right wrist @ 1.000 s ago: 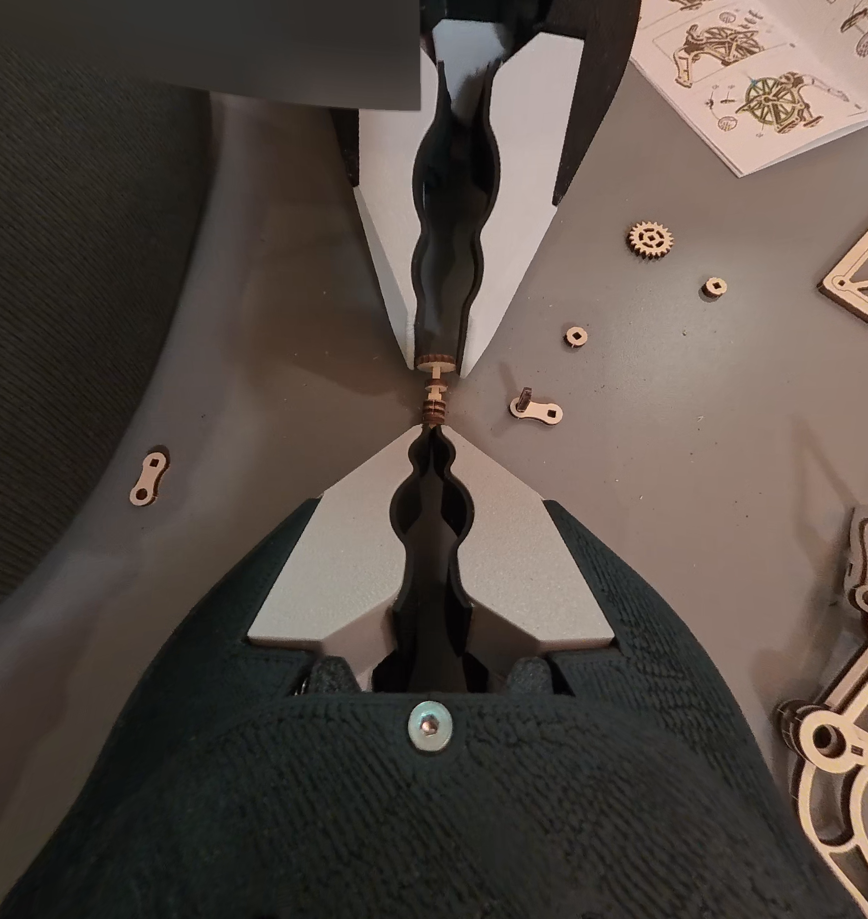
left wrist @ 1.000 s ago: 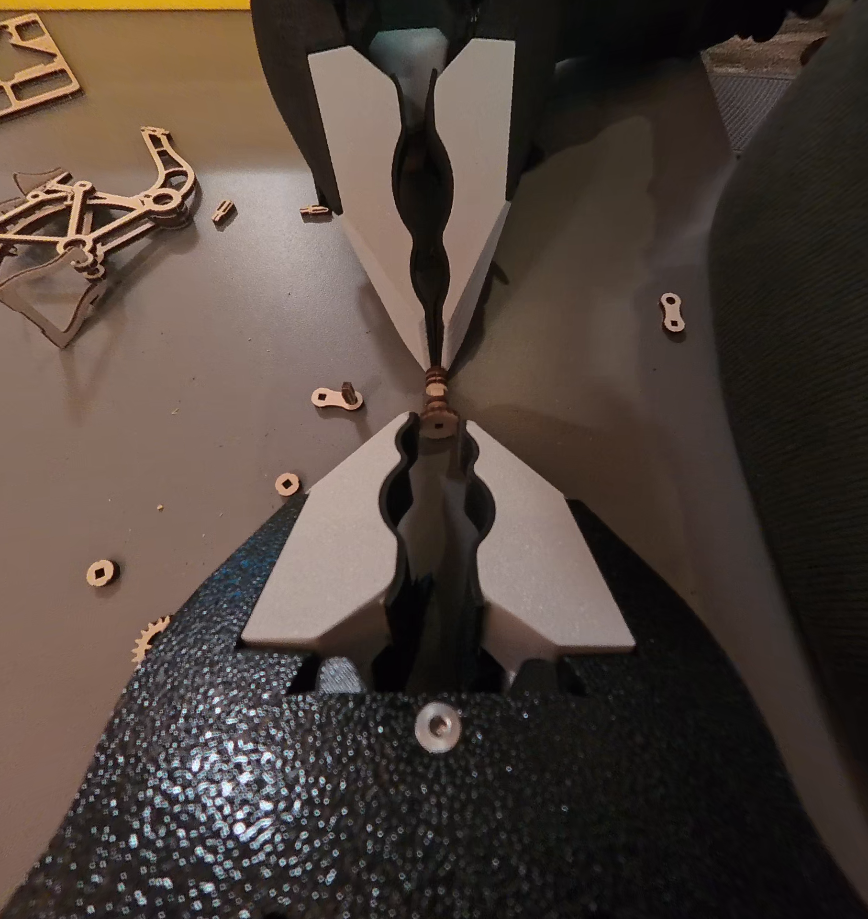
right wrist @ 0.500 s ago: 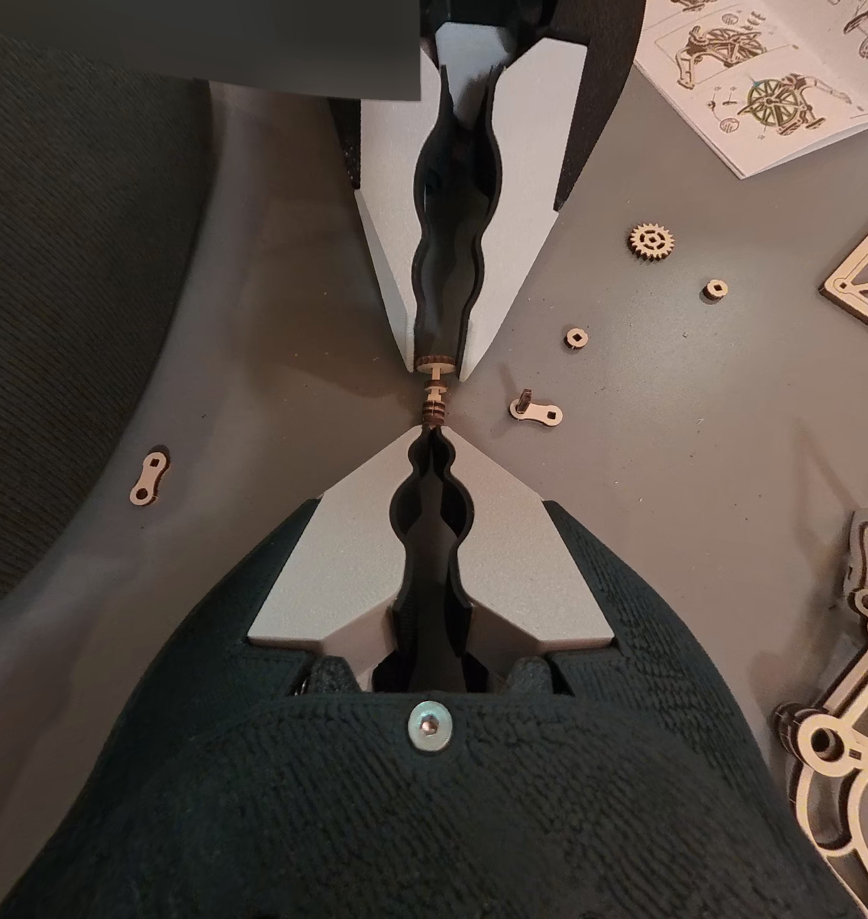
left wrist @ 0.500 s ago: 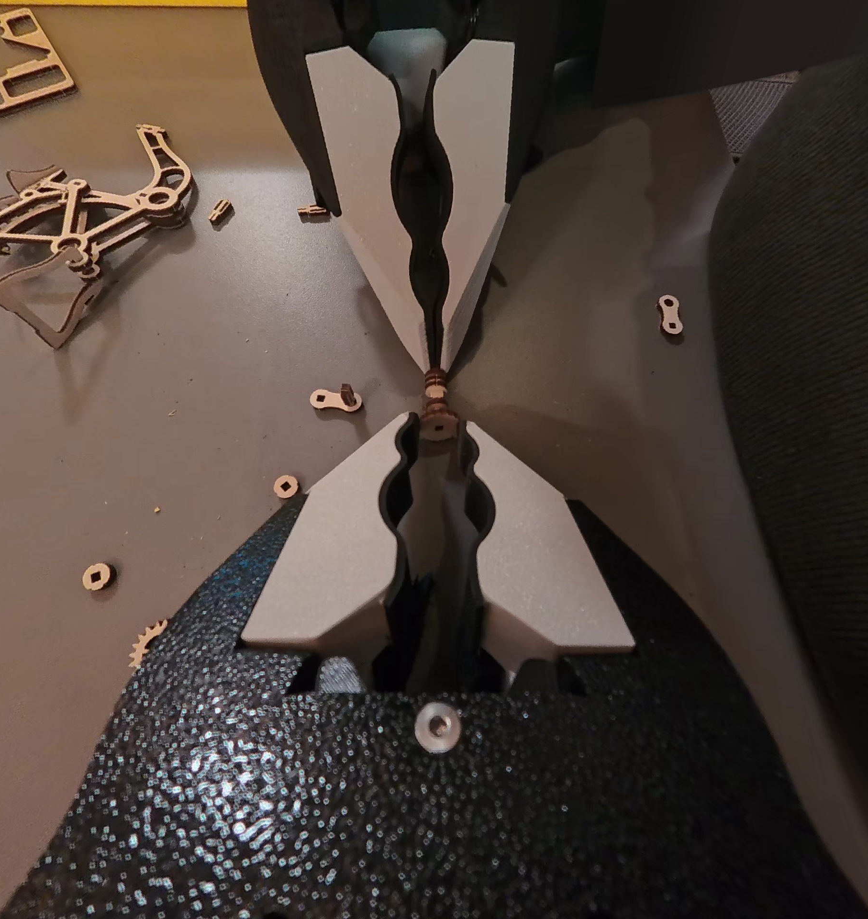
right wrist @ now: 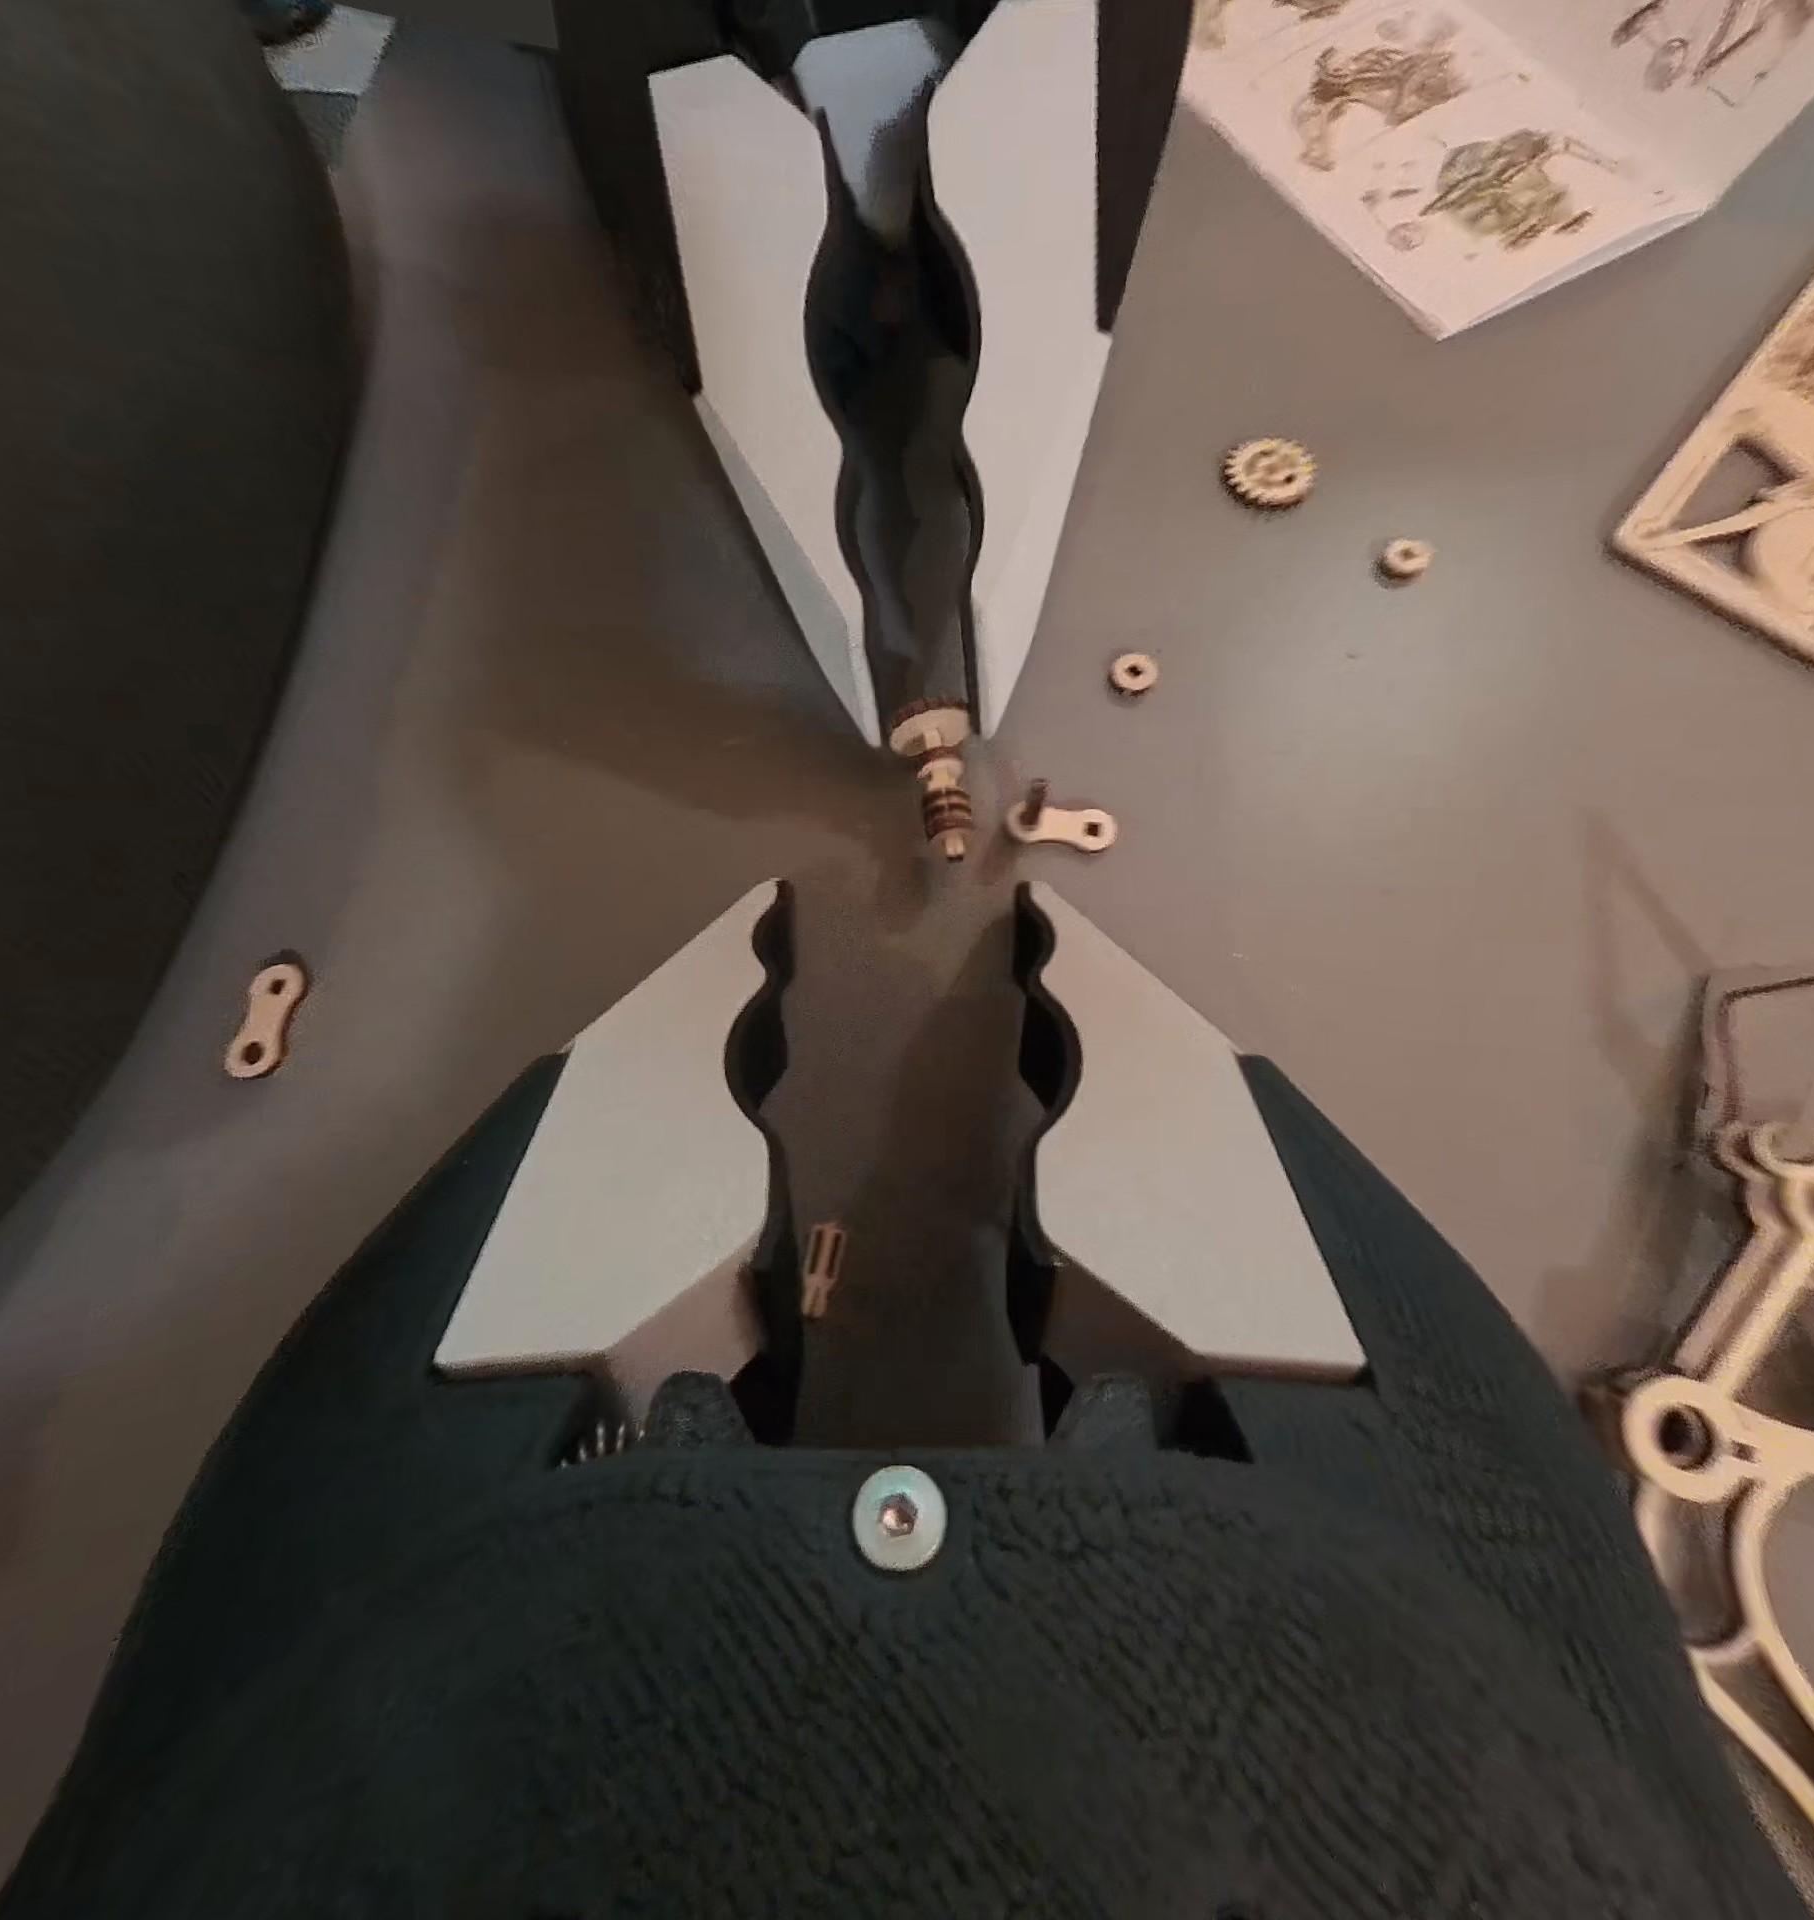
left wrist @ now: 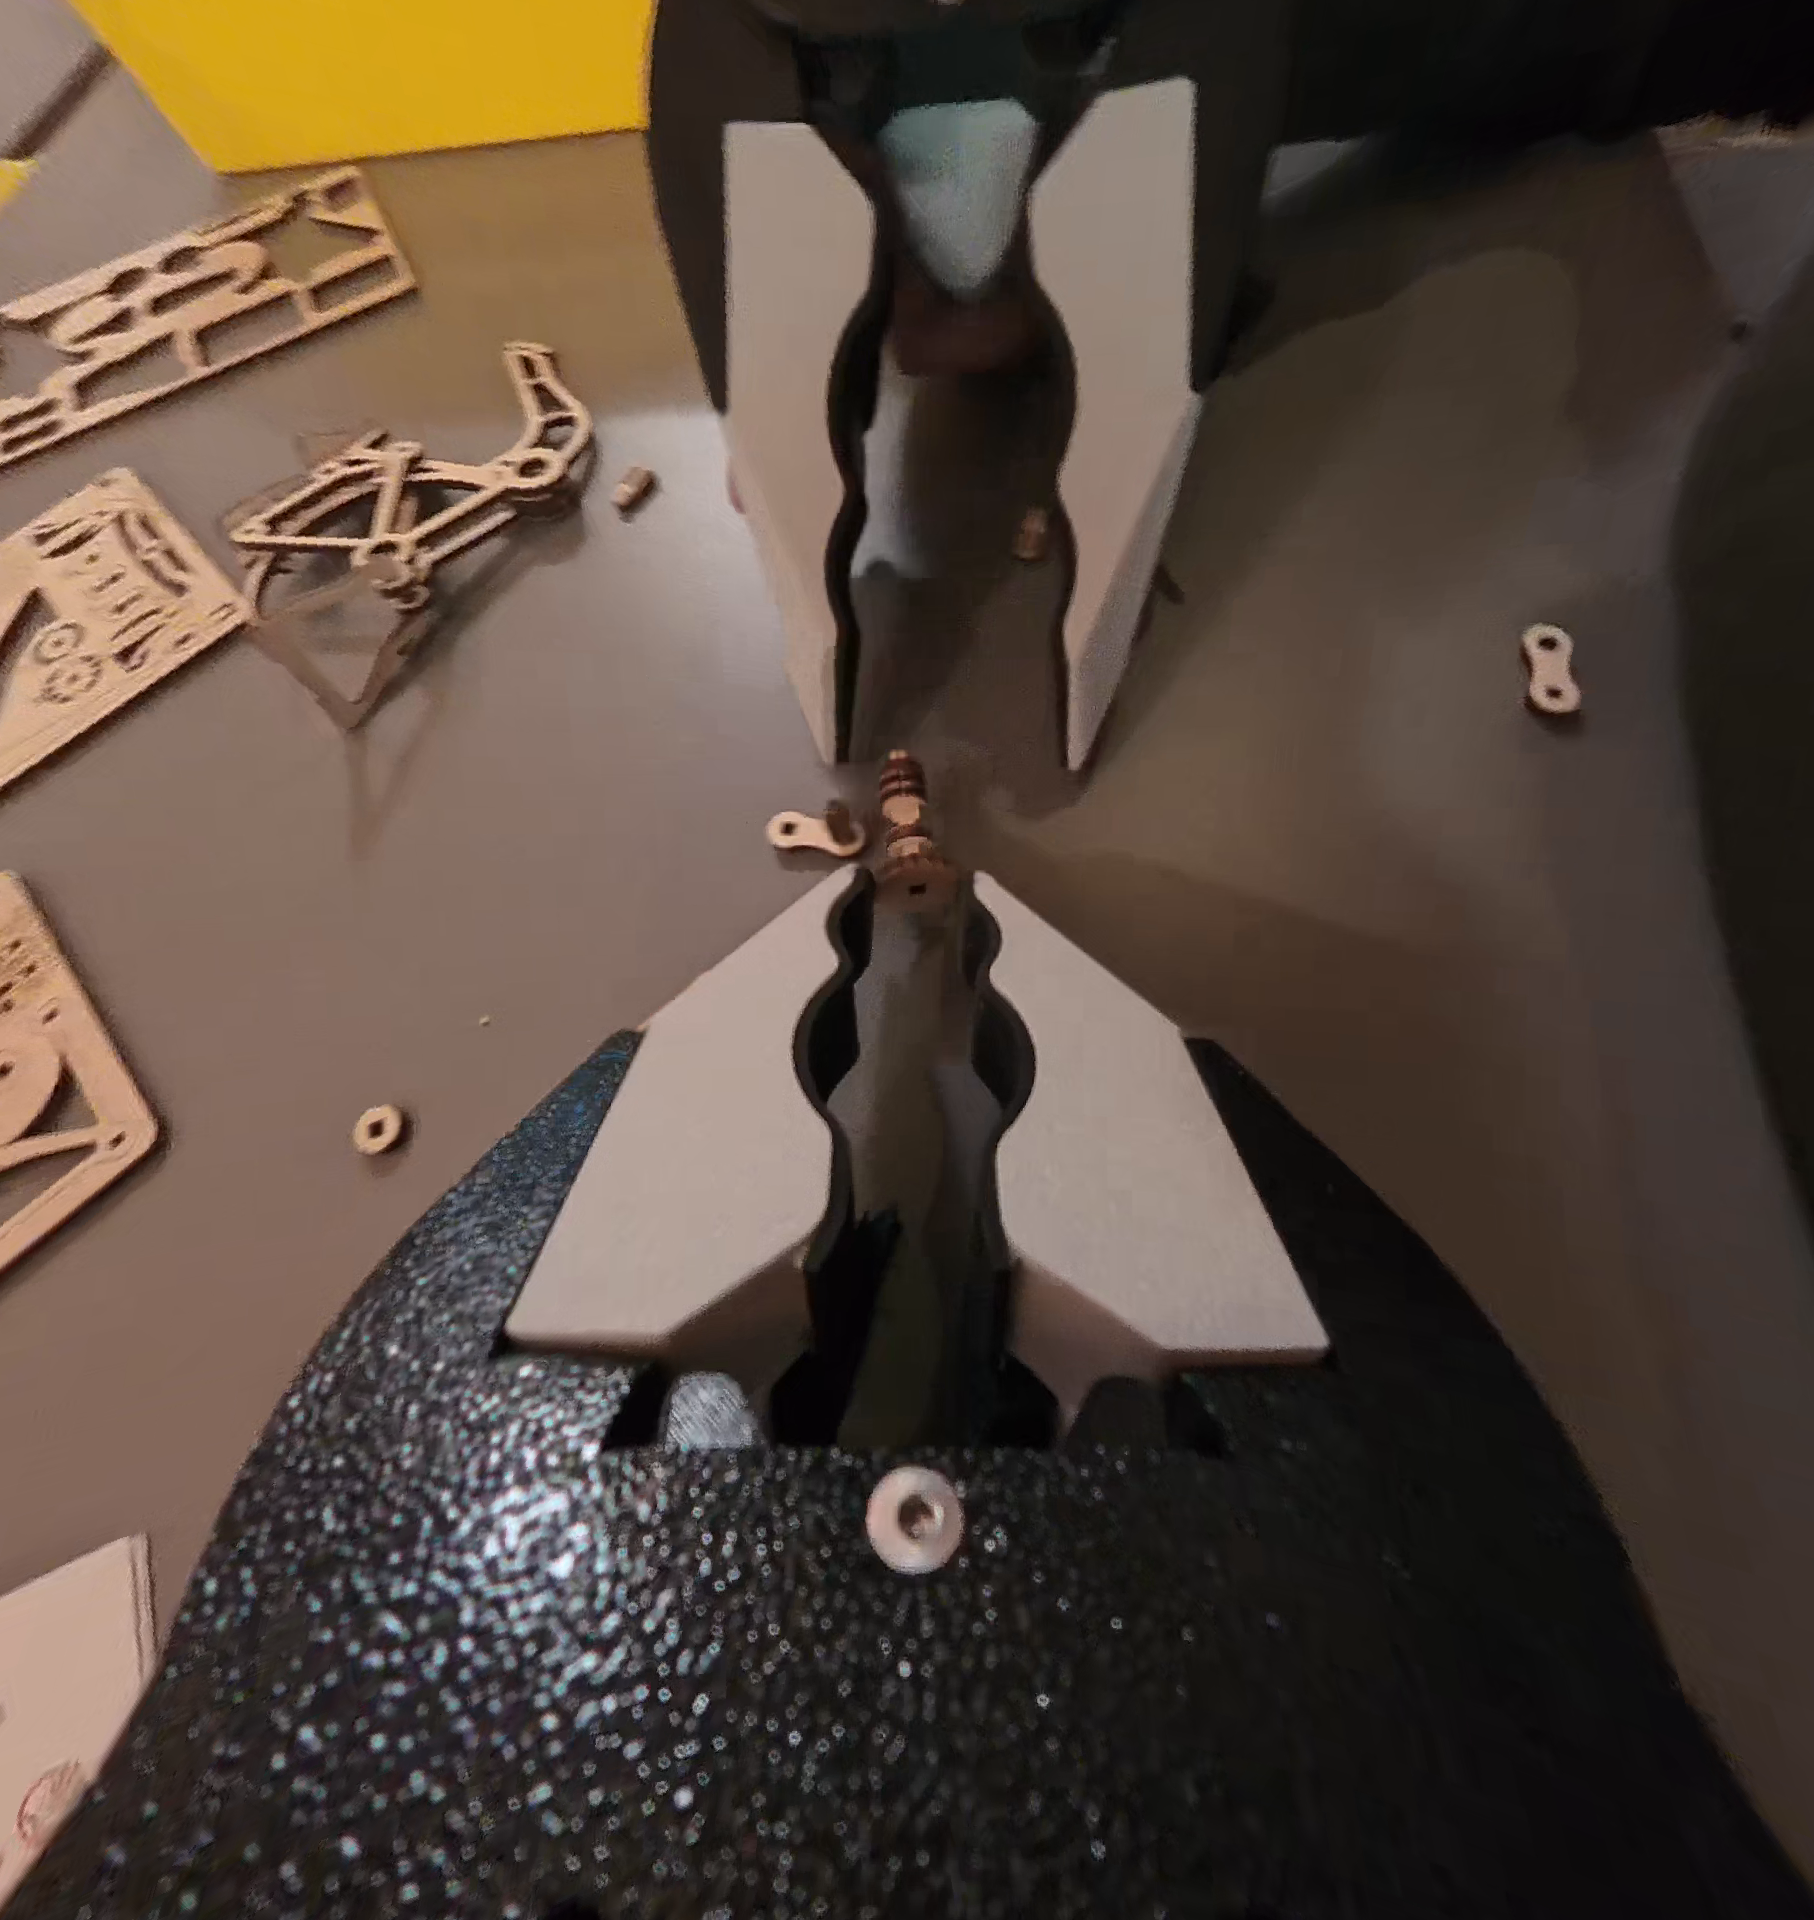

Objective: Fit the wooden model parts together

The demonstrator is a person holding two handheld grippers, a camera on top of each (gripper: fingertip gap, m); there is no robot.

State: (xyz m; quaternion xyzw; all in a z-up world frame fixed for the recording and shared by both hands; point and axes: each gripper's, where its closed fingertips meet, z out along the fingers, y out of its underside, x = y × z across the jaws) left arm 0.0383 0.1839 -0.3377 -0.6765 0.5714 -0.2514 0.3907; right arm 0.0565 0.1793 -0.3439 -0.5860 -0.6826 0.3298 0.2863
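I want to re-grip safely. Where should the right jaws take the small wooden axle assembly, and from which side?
Grip the free tip of the wooden axle assembly, coming straight on from the side opposite the left gripper, which holds its disc end. The right gripper is open and nearly in line.

Surface: a grey table (left wrist: 529, 935), bare between the scattered bits.
Far corner: a yellow box (left wrist: 383, 73), standing at the table's back edge in the left wrist view.
Paper: an illustrated instruction booklet (right wrist: 1485, 156), lying flat at top right in the right wrist view.
Edge: a dark chair seat (right wrist: 103, 520), curving beside the table.
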